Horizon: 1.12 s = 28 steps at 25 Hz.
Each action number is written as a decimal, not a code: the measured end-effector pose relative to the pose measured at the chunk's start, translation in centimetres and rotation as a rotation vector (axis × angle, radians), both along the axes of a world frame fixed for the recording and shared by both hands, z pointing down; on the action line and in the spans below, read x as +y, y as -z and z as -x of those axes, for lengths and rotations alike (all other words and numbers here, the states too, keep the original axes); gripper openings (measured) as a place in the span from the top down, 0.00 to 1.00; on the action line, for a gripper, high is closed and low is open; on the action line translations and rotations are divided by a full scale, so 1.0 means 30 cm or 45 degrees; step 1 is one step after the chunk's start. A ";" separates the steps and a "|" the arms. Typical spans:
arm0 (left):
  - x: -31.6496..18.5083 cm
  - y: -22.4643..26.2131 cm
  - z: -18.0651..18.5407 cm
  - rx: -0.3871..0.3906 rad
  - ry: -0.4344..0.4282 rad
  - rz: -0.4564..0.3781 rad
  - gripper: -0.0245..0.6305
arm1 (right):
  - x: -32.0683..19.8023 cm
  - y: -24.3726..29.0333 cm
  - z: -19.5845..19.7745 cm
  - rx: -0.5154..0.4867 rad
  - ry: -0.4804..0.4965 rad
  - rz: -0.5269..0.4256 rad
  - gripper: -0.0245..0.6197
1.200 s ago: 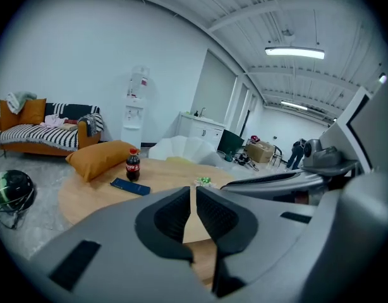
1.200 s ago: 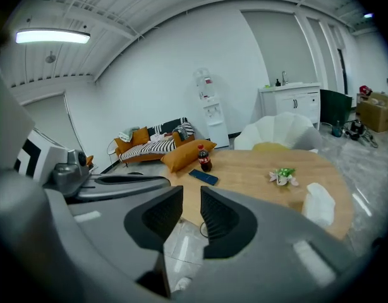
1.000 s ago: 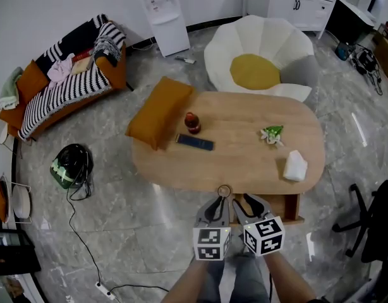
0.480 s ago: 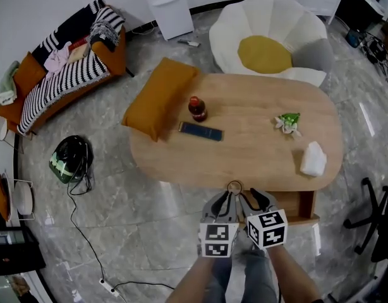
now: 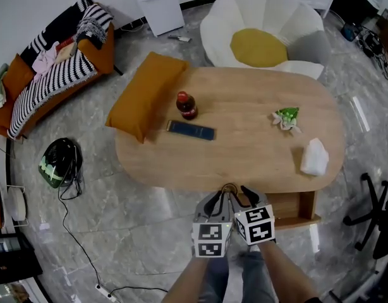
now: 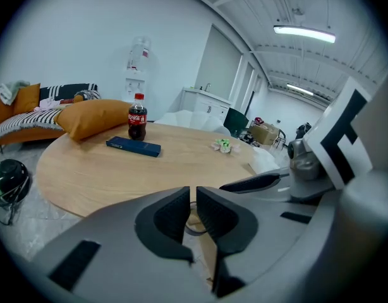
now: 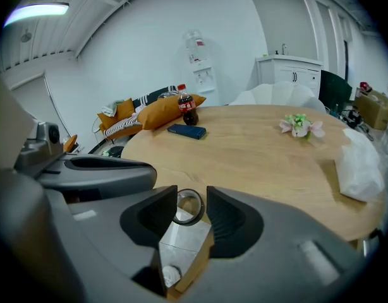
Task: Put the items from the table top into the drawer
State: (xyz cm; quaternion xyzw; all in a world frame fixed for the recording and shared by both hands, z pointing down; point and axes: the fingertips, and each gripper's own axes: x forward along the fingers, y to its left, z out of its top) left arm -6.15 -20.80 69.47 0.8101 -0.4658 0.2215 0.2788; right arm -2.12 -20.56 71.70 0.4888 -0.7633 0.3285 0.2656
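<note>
Head view: oval wooden table (image 5: 244, 156), marble floor (image 5: 127, 229).

Matt wooden table (image 5: 244, 156), glossy stone floor (image 5: 127, 229)

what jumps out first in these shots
A big oval wooden table fills the middle, with a cola bottle, a dark blue flat box, a flower sprig and a white crumpled bundle spread over it. At its near edge the left gripper and right gripper meet by a metal ring.
</note>
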 end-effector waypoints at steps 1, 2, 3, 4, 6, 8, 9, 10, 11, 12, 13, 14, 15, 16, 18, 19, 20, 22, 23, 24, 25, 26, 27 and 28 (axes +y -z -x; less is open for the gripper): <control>0.000 -0.007 -0.003 -0.001 -0.010 0.002 0.93 | 0.001 -0.013 -0.001 0.008 0.001 0.005 0.74; -0.001 -0.014 -0.008 -0.001 -0.021 0.002 0.93 | 0.001 -0.025 -0.003 0.015 0.000 0.008 0.74; -0.003 -0.021 -0.012 -0.002 -0.032 0.003 0.93 | 0.000 -0.036 -0.006 0.020 -0.005 0.008 0.74; -0.004 -0.028 -0.013 -0.003 -0.041 0.003 0.93 | -0.005 -0.045 -0.006 0.021 -0.012 0.002 0.75; -0.009 -0.041 -0.011 -0.006 -0.051 0.005 0.93 | -0.015 -0.056 -0.002 0.012 -0.024 -0.010 0.75; -0.013 -0.051 -0.005 -0.002 -0.054 0.011 0.93 | -0.014 -0.067 0.010 0.018 -0.009 -0.006 0.75; -0.016 -0.055 -0.001 0.001 -0.053 0.015 0.93 | -0.011 -0.075 0.016 0.033 0.006 -0.002 0.75; -0.018 -0.060 0.002 0.002 -0.053 0.018 0.93 | -0.009 -0.086 0.020 0.053 0.020 0.001 0.75; -0.020 -0.063 0.004 0.002 -0.056 0.019 0.93 | -0.008 -0.097 0.020 0.075 0.025 0.005 0.75; -0.019 -0.067 0.005 0.002 -0.060 0.020 0.93 | -0.006 -0.108 0.017 0.098 0.021 0.012 0.77; -0.018 -0.072 0.005 0.000 -0.062 0.021 0.93 | -0.005 -0.118 0.013 0.116 0.011 0.020 0.78; -0.017 -0.077 0.008 -0.003 -0.060 0.023 0.93 | -0.005 -0.126 0.010 0.125 0.004 0.025 0.80; -0.017 -0.082 0.014 -0.005 -0.050 0.025 0.93 | -0.004 -0.130 0.012 0.127 0.002 0.028 0.81; -0.019 -0.086 0.022 -0.006 -0.037 0.028 0.93 | -0.004 -0.132 0.014 0.128 0.004 0.027 0.81; -0.023 -0.093 0.033 -0.004 -0.025 0.033 0.93 | -0.007 -0.137 0.016 0.137 0.005 0.022 0.84; -0.024 -0.096 0.034 -0.004 -0.031 0.035 0.93 | -0.011 -0.139 0.015 0.139 0.001 0.021 0.85; -0.025 -0.099 0.032 -0.007 -0.042 0.036 0.93 | -0.014 -0.141 0.014 0.139 -0.004 0.022 0.85; -0.025 -0.103 0.027 -0.011 -0.059 0.039 0.93 | -0.018 -0.146 0.014 0.151 -0.003 0.028 0.86; -0.026 -0.105 0.025 -0.009 -0.058 0.043 0.93 | -0.018 -0.149 0.015 0.166 0.004 0.029 0.88; -0.026 -0.107 0.024 -0.006 -0.054 0.046 0.93 | -0.019 -0.152 0.016 0.182 0.013 0.027 0.88; -0.027 -0.108 0.025 -0.003 -0.049 0.049 0.93 | -0.019 -0.155 0.017 0.192 0.020 0.023 0.88; -0.029 -0.109 0.026 0.000 -0.044 0.051 0.93 | -0.020 -0.156 0.017 0.195 0.024 0.021 0.88; -0.030 -0.109 0.027 0.003 -0.041 0.053 0.93 | -0.020 -0.154 0.018 0.195 0.024 0.025 0.88; -0.032 -0.109 0.029 0.004 -0.037 0.055 0.93 | -0.020 -0.152 0.018 0.194 0.022 0.032 0.89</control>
